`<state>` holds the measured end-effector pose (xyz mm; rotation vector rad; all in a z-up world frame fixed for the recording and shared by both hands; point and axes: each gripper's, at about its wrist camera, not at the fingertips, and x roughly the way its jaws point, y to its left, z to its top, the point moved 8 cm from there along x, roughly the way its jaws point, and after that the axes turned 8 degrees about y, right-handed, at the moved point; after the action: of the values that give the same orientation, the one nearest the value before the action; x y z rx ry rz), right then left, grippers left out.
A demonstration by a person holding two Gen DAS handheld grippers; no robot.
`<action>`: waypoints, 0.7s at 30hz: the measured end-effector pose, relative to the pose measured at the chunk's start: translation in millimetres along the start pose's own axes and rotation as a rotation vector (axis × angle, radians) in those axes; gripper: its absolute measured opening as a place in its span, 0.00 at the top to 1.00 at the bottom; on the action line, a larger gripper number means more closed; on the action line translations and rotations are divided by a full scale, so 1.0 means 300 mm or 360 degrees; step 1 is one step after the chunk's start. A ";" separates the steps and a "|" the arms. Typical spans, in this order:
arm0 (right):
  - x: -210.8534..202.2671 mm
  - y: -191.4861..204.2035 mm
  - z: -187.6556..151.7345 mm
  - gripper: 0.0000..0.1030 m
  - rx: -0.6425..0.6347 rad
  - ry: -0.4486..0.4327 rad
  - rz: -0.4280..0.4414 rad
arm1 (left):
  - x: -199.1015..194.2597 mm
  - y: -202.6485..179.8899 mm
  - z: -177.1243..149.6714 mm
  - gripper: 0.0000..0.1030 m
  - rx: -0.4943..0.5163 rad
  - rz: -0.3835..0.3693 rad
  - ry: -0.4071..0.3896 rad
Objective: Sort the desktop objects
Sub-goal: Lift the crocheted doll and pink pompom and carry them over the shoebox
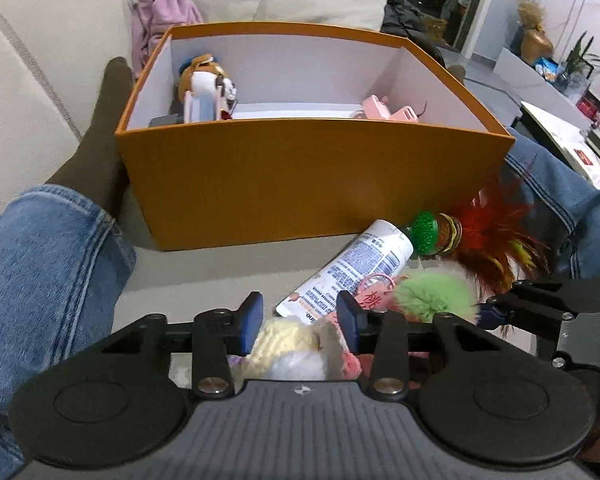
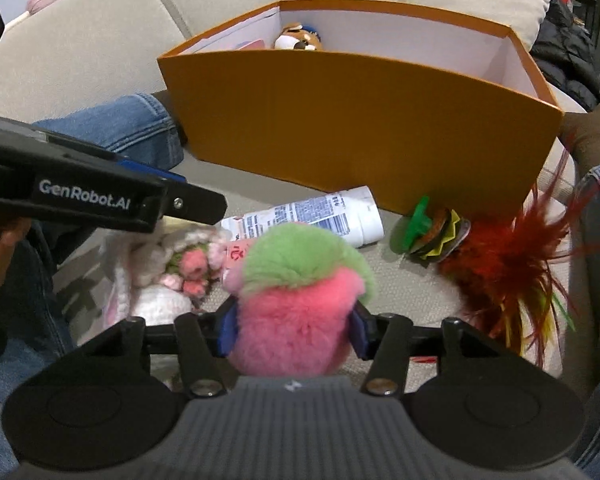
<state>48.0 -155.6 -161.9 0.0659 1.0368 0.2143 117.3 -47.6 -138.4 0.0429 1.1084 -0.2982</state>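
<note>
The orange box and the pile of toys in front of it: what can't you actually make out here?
- Orange box floor: both views, near wall hides it.
- Pink item in the box: left wrist view, wall cuts it off.
- White tube print: both views, too small and blurred.
- Crocheted toy: left wrist view, gripper body covers its lower part.
- Feather toy: right wrist view, blurred tips.

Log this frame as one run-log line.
left hand-held gripper: around crochet toy, grip unclear | right hand-held gripper: shut on pink-green pompom | orange box: open, partly filled
</note>
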 end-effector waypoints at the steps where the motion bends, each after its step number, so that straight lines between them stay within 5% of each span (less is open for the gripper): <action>1: 0.001 0.000 0.001 0.47 0.0003 -0.0003 0.0005 | -0.009 0.004 -0.002 0.45 -0.0022 -0.0009 -0.0015; 6: -0.005 0.004 0.005 0.45 -0.0006 -0.0029 0.0003 | -0.108 0.028 -0.019 0.28 -0.0138 0.0009 -0.0100; 12: -0.019 -0.001 0.004 0.43 0.0011 -0.0050 0.0002 | -0.196 0.100 -0.076 0.22 -0.0362 0.0074 -0.0051; 21: -0.035 -0.010 0.004 0.41 0.0043 -0.0084 0.0028 | -0.142 0.114 -0.159 0.21 -0.0520 -0.0006 0.0108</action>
<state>44.4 -160.6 -152.7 0.1046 0.9872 0.2133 67.0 3.2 -125.9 -0.2404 1.2131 -0.1168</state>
